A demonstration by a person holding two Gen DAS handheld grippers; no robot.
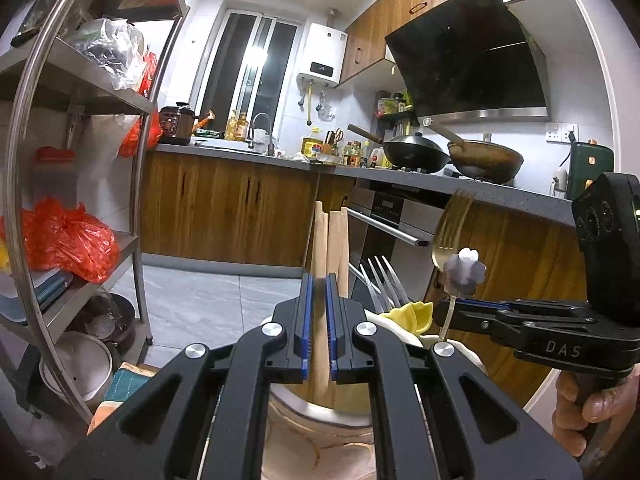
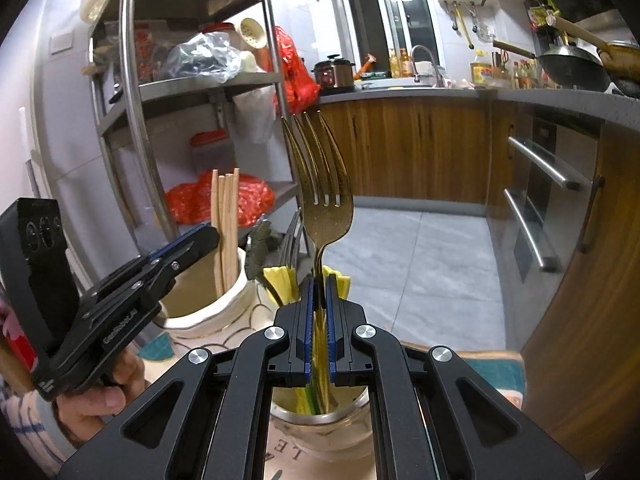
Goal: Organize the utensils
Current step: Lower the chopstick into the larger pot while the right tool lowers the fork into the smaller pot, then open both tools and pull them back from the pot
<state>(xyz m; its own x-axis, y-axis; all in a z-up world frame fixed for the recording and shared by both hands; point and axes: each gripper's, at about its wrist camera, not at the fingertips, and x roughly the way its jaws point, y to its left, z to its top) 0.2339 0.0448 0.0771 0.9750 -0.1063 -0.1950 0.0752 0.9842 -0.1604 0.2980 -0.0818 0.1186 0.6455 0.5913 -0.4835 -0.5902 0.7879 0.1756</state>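
Note:
In the left wrist view my left gripper (image 1: 319, 294) is shut on a wooden chopstick (image 1: 320, 240) that stands upright with others in a white ceramic holder (image 1: 320, 420) below the fingers. To the right, my right gripper (image 1: 450, 307) holds a gold fork (image 1: 452, 220) by its handle, tines up. In the right wrist view my right gripper (image 2: 319, 294) is shut on the gold fork (image 2: 322, 184), whose handle runs down into a glass jar (image 2: 320, 436) with yellow utensils (image 2: 282, 280). My left gripper (image 2: 208, 240) grips the chopsticks (image 2: 226, 216) over the holder (image 2: 208, 316).
Silver forks (image 1: 380, 280) and a grey flower-topped utensil (image 1: 466, 272) stand between the two containers. A steel shelf rack (image 2: 192, 80) with red bags is at the left. A wooden counter with an oven (image 2: 540, 200) is at the right. A hand (image 2: 100, 396) holds each gripper.

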